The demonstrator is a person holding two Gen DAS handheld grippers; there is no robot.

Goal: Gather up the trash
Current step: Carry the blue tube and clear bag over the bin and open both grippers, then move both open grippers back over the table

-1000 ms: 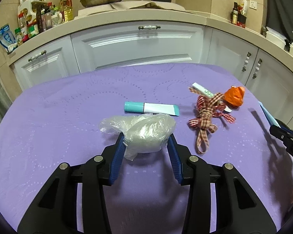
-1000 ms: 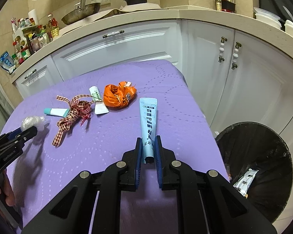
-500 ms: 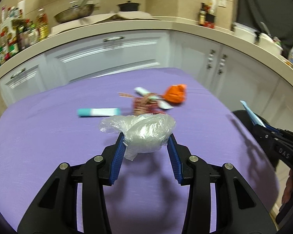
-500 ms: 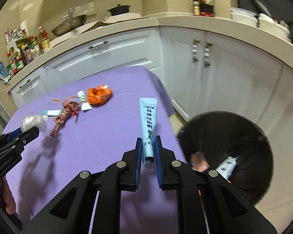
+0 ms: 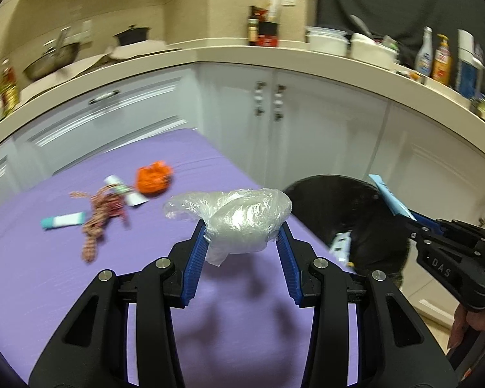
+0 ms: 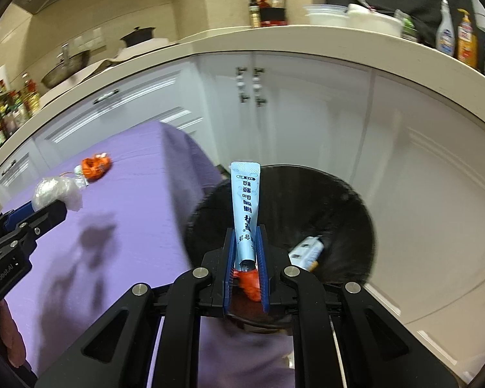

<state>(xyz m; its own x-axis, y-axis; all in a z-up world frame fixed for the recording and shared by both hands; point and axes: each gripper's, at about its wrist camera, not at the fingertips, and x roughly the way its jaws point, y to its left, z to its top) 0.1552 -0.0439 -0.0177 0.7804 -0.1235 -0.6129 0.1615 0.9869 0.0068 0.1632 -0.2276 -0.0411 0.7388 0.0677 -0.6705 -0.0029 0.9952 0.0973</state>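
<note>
The checked ribbon (image 5: pixel 100 216) and the orange wrapper (image 5: pixel 154 178) on the purple surface (image 5: pixel 48 274) are smeared, so their small parts cannot be made out. The near rim of the black bin (image 6: pixel 355 200) hides behind the right tongs (image 6: pixel 246 253). The bottles (image 6: pixel 13 103) on the far shelf are too small and fuzzy to read. The blue tube's (image 6: pixel 245 207) bottom end is tucked between the jaws.

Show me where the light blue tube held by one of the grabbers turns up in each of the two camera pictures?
Left wrist view: the light blue tube pokes in at the far right, clamped in the right gripper, over the black bin.
Right wrist view: the tube stands at centre, pointing away from the camera, above the bin.
Shared landmark: the orange wrapper on the purple table.
</note>
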